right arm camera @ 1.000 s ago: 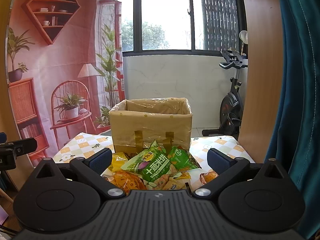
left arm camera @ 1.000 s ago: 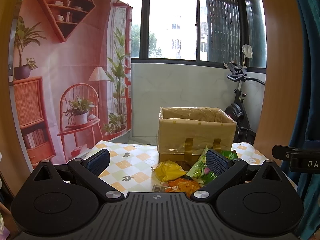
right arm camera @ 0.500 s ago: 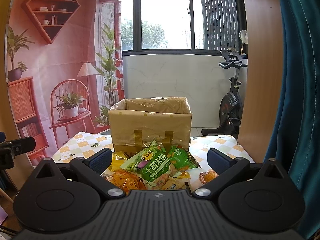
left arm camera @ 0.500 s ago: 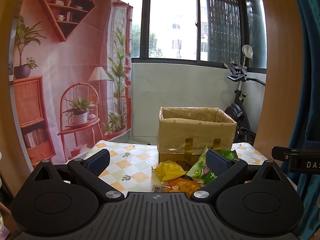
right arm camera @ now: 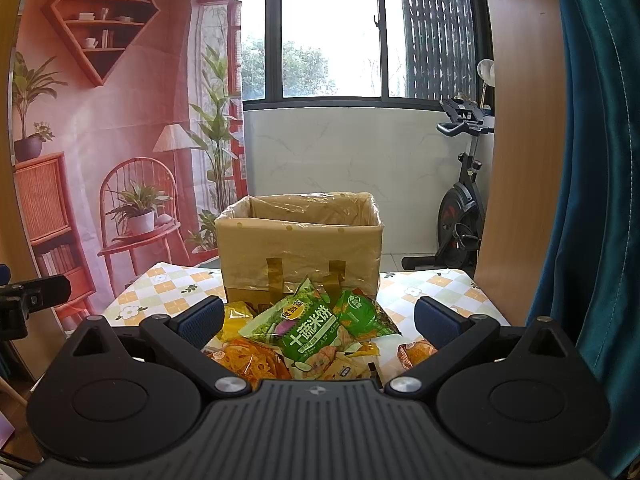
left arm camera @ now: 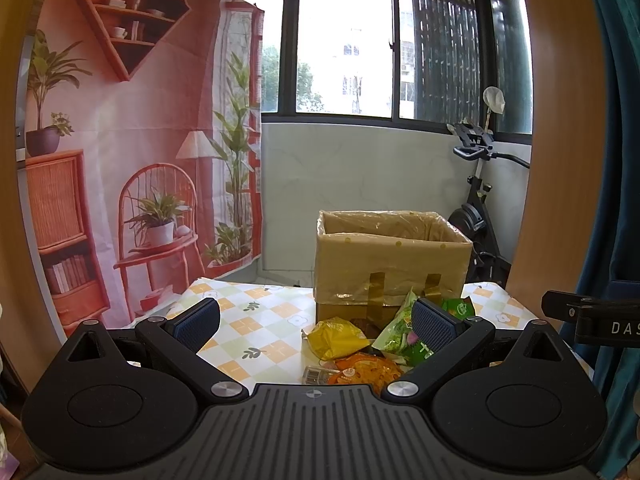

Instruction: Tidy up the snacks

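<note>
A pile of snack packets lies on the checked tablecloth in front of an open cardboard box [right arm camera: 298,248] lined with plastic. In the right wrist view I see a large green packet [right arm camera: 304,330], a smaller green one [right arm camera: 362,314], a yellow one [right arm camera: 236,316] and an orange one [right arm camera: 250,360]. The box [left arm camera: 390,264], a yellow packet [left arm camera: 336,338] and an orange packet [left arm camera: 366,368] also show in the left wrist view. My right gripper [right arm camera: 318,318] is open, short of the pile. My left gripper [left arm camera: 316,320] is open, left of the pile. Both are empty.
The checked tablecloth [left arm camera: 248,320] covers the table. An exercise bike [right arm camera: 460,208] stands behind the table at the right. A wooden panel [right arm camera: 516,140] and a blue curtain [right arm camera: 592,160] are at the right. A pink printed backdrop [left arm camera: 140,140] hangs at the left.
</note>
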The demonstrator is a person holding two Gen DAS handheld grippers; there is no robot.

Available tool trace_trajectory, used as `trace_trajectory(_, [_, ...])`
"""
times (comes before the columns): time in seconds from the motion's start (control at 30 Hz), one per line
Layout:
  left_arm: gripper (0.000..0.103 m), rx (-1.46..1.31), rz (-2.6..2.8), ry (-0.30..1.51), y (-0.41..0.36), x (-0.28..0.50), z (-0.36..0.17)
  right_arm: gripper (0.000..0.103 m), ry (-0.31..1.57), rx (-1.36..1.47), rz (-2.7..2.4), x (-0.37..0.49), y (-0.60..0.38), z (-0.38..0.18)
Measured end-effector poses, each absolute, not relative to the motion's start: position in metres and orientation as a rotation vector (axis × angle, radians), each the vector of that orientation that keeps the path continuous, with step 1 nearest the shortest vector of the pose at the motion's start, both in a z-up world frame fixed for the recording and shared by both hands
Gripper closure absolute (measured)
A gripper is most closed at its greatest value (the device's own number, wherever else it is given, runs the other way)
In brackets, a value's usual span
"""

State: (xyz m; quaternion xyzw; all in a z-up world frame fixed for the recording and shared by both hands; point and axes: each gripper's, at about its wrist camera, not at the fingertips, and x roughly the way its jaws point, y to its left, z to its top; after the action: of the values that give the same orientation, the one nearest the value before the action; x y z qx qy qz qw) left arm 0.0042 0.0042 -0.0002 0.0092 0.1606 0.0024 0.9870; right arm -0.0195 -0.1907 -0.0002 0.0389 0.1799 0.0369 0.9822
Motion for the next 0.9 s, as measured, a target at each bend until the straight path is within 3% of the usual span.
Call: trace_trajectory(0.9, [0.0,0.018,0.006,0.333,0.0015,0.0052,-0.0037,0.0,0.364,0.077,0.074,-0.0189,-0.1906,-0.0016])
